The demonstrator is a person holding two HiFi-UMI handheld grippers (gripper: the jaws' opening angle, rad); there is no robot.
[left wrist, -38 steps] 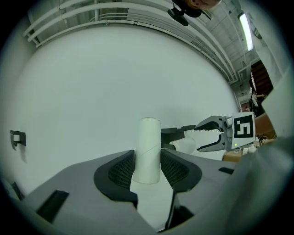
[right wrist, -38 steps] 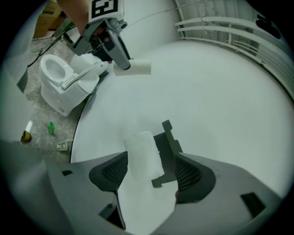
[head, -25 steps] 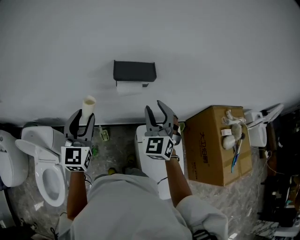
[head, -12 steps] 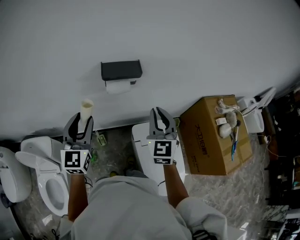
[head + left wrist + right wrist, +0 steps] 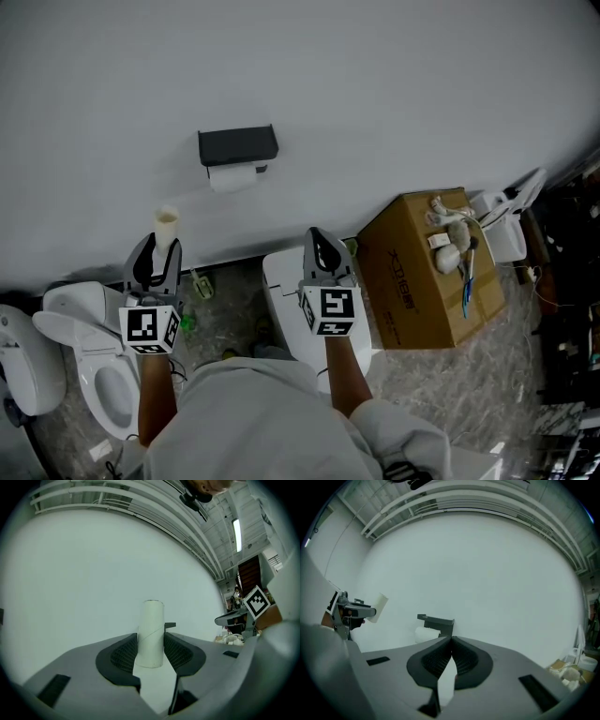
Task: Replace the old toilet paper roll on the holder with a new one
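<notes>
- While the left gripper [image 5: 156, 251] squeezes an empty cardboard tube [image 5: 167, 228] and holds it standing up, the right gripper [image 5: 320, 242] is shut tight with nothing in it.
- Far off on the white wall, a black holder [image 5: 237, 145] has a white paper roll [image 5: 232, 177] just under it.
- Both grippers are near, well apart from the holder.
- A toilet [image 5: 94, 347] is at the near left, a brown box [image 5: 427, 272] at the right.

tube [image 5: 151, 632]: matt cardboard | holder [image 5: 237, 145]: matt | toilet [image 5: 82, 322]: glossy, smooth | box [image 5: 412, 281]: plain cardboard
</notes>
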